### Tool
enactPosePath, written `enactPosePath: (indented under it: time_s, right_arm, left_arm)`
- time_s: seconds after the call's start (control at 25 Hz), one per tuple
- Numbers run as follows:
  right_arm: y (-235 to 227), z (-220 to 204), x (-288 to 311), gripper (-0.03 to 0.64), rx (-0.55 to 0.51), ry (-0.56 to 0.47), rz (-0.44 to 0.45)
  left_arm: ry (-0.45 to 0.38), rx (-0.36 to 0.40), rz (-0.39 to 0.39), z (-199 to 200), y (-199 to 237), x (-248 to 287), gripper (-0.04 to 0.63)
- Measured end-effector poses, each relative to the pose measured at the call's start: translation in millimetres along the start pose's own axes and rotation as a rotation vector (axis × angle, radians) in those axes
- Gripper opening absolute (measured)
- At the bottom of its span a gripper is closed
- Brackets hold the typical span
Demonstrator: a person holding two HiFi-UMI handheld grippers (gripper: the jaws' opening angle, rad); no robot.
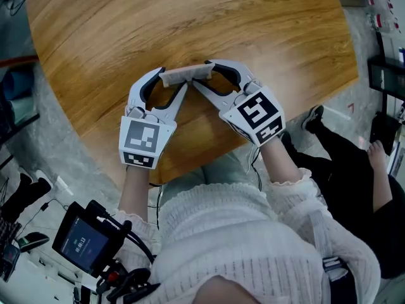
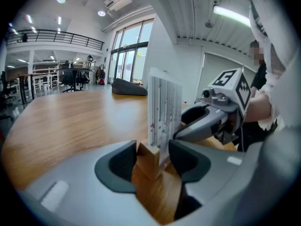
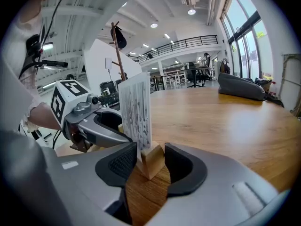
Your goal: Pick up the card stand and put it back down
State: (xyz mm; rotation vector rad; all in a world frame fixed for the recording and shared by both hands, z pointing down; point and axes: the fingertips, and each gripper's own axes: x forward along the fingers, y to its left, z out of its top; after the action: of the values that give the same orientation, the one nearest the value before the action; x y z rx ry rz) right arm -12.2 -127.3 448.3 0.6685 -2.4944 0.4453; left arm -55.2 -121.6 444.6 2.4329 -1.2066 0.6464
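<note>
The card stand (image 1: 186, 75) is a small wooden block (image 2: 149, 160) with an upright printed card (image 2: 164, 107) in it. It sits low over the round wooden table (image 1: 190, 18), near the front edge; I cannot tell whether it touches the top. My left gripper (image 1: 174, 78) holds its left end and my right gripper (image 1: 202, 73) its right end, tips facing each other. In the left gripper view both pads sit against the block. The right gripper view shows the block (image 3: 151, 161) and card (image 3: 135, 109) pinched the same way.
The table's curved front edge (image 1: 190, 170) lies just behind the grippers, against the person's body. A screen device (image 1: 82, 242) stands on the floor at lower left. Another person's legs (image 1: 342, 151) are at the right. A dark beanbag (image 2: 129, 87) lies beyond the far side.
</note>
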Motion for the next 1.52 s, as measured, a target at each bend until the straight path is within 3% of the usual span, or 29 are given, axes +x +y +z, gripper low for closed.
enactPosePath:
  time_s: [0.28,0.56,0.76,0.96,1.2,1.36,1.52]
  right_arm:
    - [-2,4,0,0.194,0.056,-0.042,-0.051]
    - [5,-3,-7,0.193,0.034,-0.028,-0.017]
    - [10,-3,-10,0.159,-0.008,-0.065,-0.018]
    - [10,5,-25,0.148,-0.012,-0.128,-0.027]
    - [42,39,-70,0.086,-0.071,-0.217,-0.062]
    - [69,43,-89,0.068,-0.075,-0.24,-0.063]
    - [72,44,-93,0.038,-0.063,-0.272,-0.037]
  left_arm:
    - [0.007,-0.028,0.069,-5,13,-4,0.213]
    - [-0.02,-0.053,0.105,-8,19,-13,0.222]
    - [-0.087,-0.042,0.039,4,3,-10,0.195]
    - [-0.119,0.022,-0.016,18,-20,-4,0.138]
    - [-0.188,0.059,-0.048,53,-53,-48,0.069]
    - [-0.214,0.024,-0.06,54,-66,-75,0.028]
    - [-0.244,0.055,-0.081,57,-67,-78,0.009]
